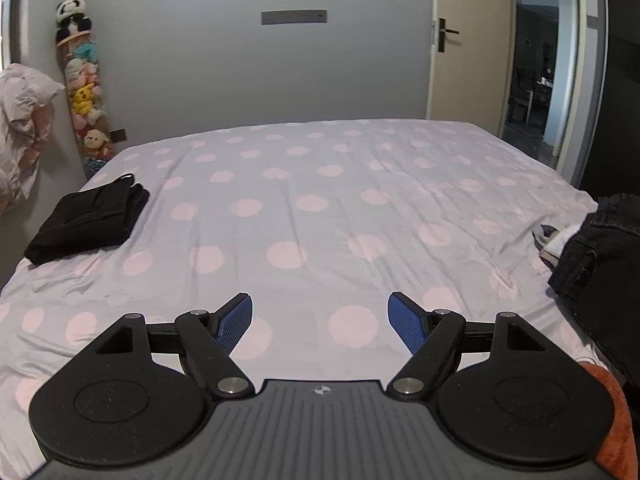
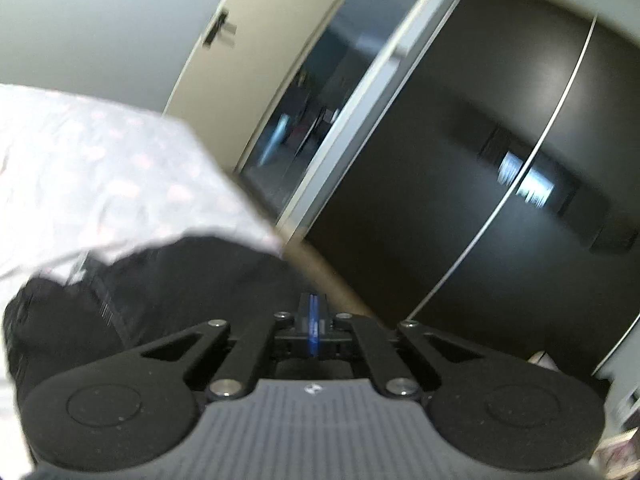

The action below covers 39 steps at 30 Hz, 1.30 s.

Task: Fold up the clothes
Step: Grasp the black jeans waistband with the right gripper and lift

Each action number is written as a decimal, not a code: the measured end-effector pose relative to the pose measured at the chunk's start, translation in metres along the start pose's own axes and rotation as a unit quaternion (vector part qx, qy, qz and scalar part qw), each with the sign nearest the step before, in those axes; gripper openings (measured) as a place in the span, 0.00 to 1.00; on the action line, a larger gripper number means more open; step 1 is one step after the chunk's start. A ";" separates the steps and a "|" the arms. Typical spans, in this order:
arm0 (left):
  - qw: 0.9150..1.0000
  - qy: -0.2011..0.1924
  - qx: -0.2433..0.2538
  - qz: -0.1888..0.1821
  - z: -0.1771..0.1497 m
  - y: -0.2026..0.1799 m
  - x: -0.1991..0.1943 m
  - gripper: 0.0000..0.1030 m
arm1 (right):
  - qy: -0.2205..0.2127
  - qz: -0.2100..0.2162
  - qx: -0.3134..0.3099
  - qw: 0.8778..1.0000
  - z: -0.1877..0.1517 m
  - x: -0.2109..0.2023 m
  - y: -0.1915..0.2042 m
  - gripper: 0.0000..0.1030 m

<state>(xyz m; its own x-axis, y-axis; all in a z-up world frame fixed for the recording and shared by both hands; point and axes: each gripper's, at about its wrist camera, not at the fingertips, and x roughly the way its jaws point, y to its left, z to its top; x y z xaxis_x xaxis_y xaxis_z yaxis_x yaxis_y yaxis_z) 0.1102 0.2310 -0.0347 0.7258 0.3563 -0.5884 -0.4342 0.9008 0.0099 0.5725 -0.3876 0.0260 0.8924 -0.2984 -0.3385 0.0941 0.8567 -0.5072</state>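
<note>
A folded black garment (image 1: 88, 220) lies on the bed's left side. A heap of unfolded clothes with dark jeans (image 1: 596, 256) on top sits at the bed's right edge. My left gripper (image 1: 320, 320) is open and empty, low over the near middle of the bed. My right gripper (image 2: 314, 312) is shut, its blue pads pressed together, over a dark garment (image 2: 160, 300) at the bed's corner. The right wrist view is blurred, and I cannot tell whether cloth is pinched between the pads.
The bed (image 1: 320, 200) has a pale sheet with pink dots. An orange cloth (image 1: 612, 412) lies at the near right. A column of plush toys (image 1: 86, 96) stands against the far wall. An open door (image 1: 468, 44) and a dark wardrobe (image 2: 460, 184) are to the right.
</note>
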 end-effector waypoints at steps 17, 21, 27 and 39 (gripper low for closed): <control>0.999 0.003 -0.033 0.028 -0.008 0.040 0.004 0.86 | 0.069 0.066 -0.090 0.991 -0.037 -0.014 0.024 0.57; 0.999 0.014 -0.032 0.025 -0.012 0.041 0.013 0.86 | 0.046 0.054 -0.127 0.989 -0.048 -0.027 0.019 0.57; 0.999 0.031 -0.011 0.021 -0.014 0.030 0.027 0.86 | 0.043 0.065 -0.076 0.994 -0.050 -0.028 -0.020 0.69; 0.999 0.036 0.017 0.016 -0.009 0.015 0.033 0.86 | 0.087 0.100 -0.052 0.990 -0.056 -0.024 -0.024 0.22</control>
<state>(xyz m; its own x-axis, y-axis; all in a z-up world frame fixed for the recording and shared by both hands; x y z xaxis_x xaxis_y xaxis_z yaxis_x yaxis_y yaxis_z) 0.1224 0.2537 -0.0614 0.6707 0.3674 -0.6444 -0.4378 0.8973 0.0559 0.5246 -0.4244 0.0017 0.7979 -0.2034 -0.5674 -0.1310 0.8603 -0.4926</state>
